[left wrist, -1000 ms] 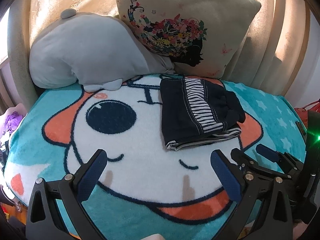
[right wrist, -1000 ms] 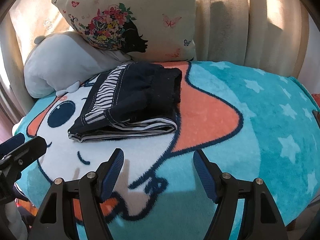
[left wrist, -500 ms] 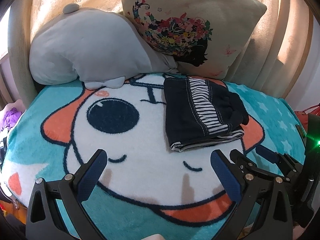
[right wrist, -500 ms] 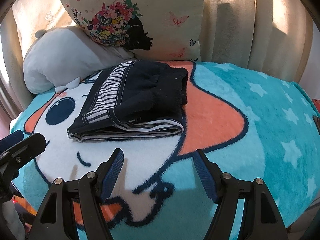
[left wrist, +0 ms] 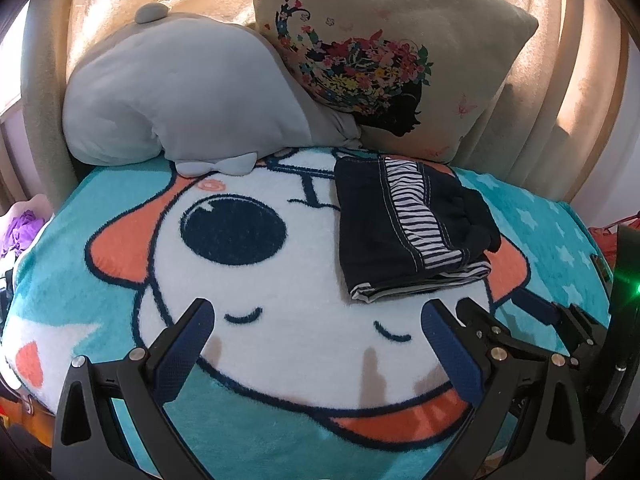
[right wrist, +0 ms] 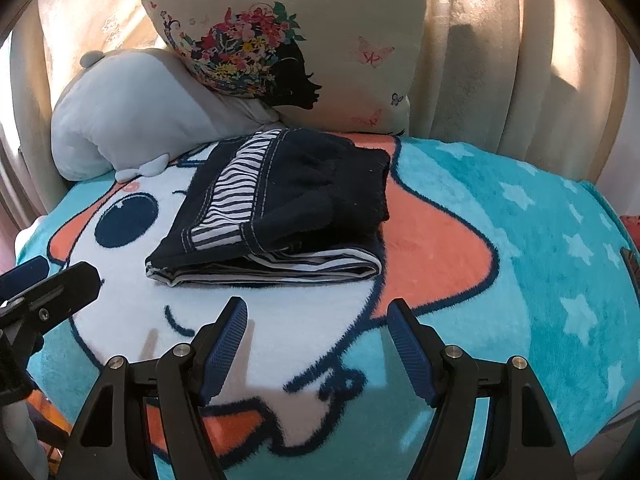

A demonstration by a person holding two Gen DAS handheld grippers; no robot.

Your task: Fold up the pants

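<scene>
While the pants lie folded on the blanket at centre right, the left gripper and right gripper hover spread, holding nothing

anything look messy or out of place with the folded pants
Nothing stands out. The dark navy pants with striped lining lie in a compact folded stack on the teal cartoon fleece blanket, edges roughly aligned. Both the left gripper and right gripper are open and empty.
</scene>
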